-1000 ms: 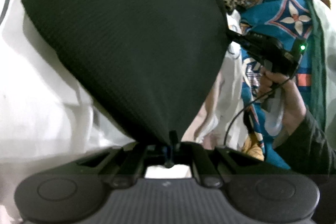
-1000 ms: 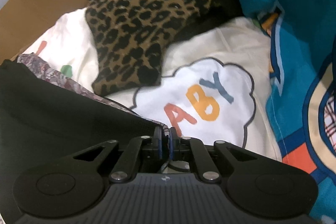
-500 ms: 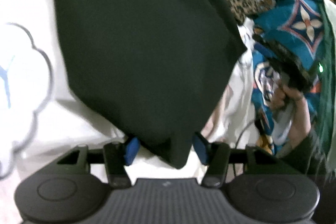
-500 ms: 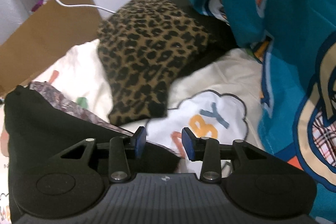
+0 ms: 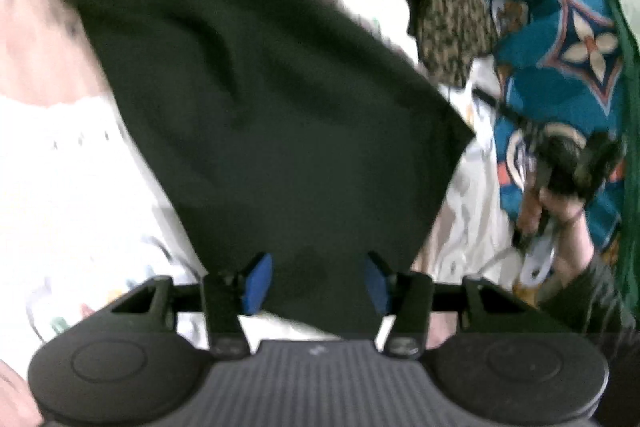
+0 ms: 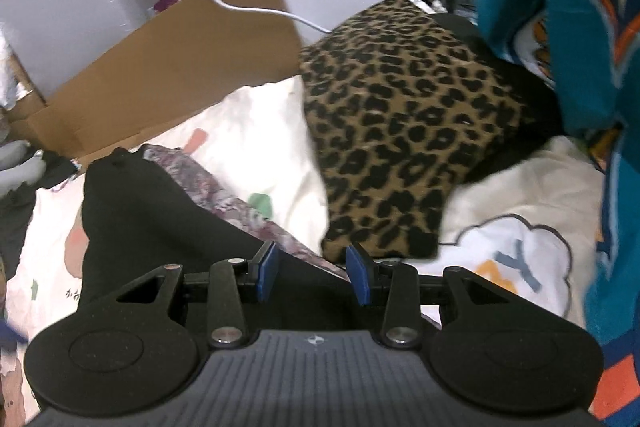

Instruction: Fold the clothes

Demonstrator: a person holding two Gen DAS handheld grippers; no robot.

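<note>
A black garment (image 5: 256, 115) lies spread on the white printed bedsheet (image 5: 68, 187); its near corner runs between the blue pads of my left gripper (image 5: 316, 283), which is open. In the right wrist view the same black garment (image 6: 160, 219) lies at lower left over a floral patterned cloth (image 6: 224, 195). My right gripper (image 6: 312, 271) is open above its edge, with nothing held. The other gripper (image 5: 576, 163) shows blurred in a person's hand (image 5: 560, 215) at the right of the left wrist view.
A leopard-print garment (image 6: 400, 131) lies beyond the black one. A teal patterned blanket (image 6: 560, 27) hangs along the right side. A cardboard box (image 6: 172, 75) with a white cable (image 6: 248, 7) stands at the back left.
Both grippers opened and let go of the black garment, which now lies flat on the sheet. The right gripper drew back and tilted up.
</note>
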